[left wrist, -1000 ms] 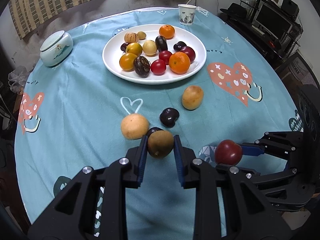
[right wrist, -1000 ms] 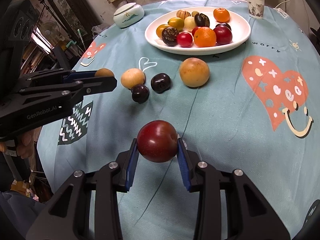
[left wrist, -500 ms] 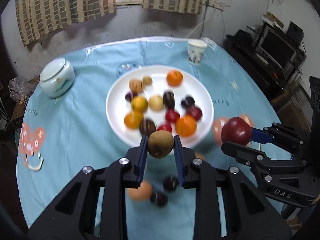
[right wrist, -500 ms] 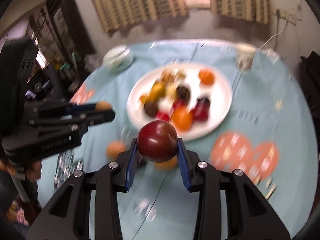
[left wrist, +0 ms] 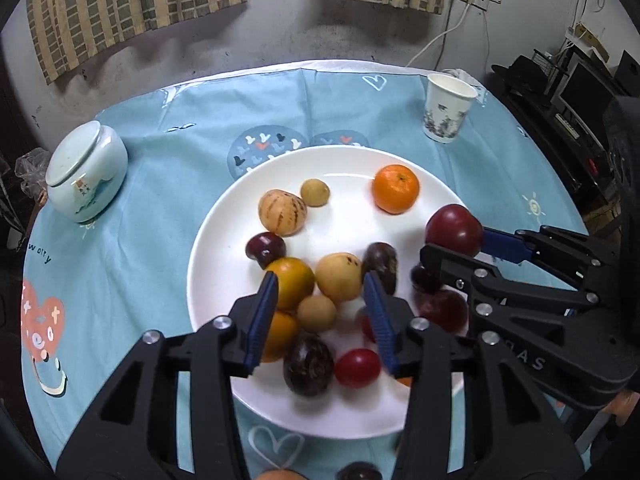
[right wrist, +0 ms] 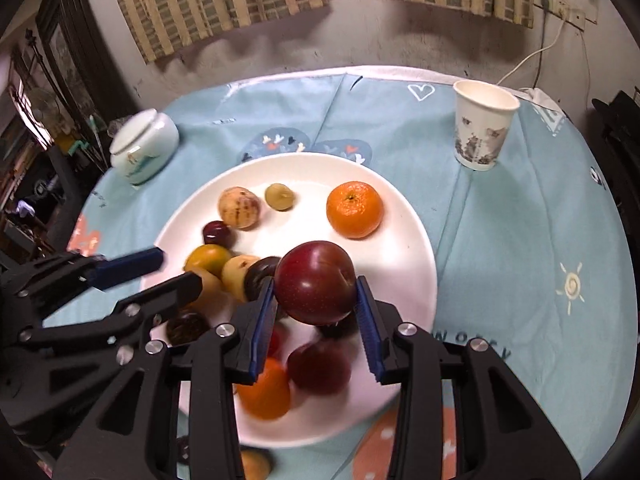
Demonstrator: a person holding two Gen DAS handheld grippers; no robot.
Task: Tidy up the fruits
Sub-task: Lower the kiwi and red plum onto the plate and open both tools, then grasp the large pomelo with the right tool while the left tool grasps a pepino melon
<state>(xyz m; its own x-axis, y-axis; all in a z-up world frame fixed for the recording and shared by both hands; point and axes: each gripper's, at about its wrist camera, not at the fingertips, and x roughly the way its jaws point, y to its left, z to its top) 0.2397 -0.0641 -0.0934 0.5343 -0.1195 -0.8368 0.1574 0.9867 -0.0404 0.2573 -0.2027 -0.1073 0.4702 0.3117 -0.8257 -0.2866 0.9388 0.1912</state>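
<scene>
Left wrist view: left gripper (left wrist: 320, 300) low in the centre of the frame, over the white plate (left wrist: 216, 248), jaws opening and clear of any fruit; small tan fruit (left wrist: 316, 313) seen between the blue pads, lying among the pile on the plate, touched by neither pad. At the right edge, right gripper (left wrist: 460, 244) reaching in with a dark red plum (left wrist: 454, 230) at its tips. Orange mandarin (left wrist: 395, 189) alone at the plate's upper right; striped pale fruit (left wrist: 282, 212) upper centre. Pale lidded jar (left wrist: 82, 172) at the left, paper cup (left wrist: 448, 108) upper right, both on the blue tablecloth (left wrist: 140, 240). Right wrist view: right gripper (right wrist: 316, 312) at lower centre, jaws opening, dark red plum (right wrist: 315, 282) between the pads above the white plate (right wrist: 412, 252); whether the pads still press on it, cannot tell. Left gripper (right wrist: 176, 272) entering from the left over the plate's left half, fingers spread. Orange mandarin (right wrist: 354, 209) at upper centre, paper cup (right wrist: 482, 124) upper right, pale lidded jar (right wrist: 142, 150) upper left.
</scene>
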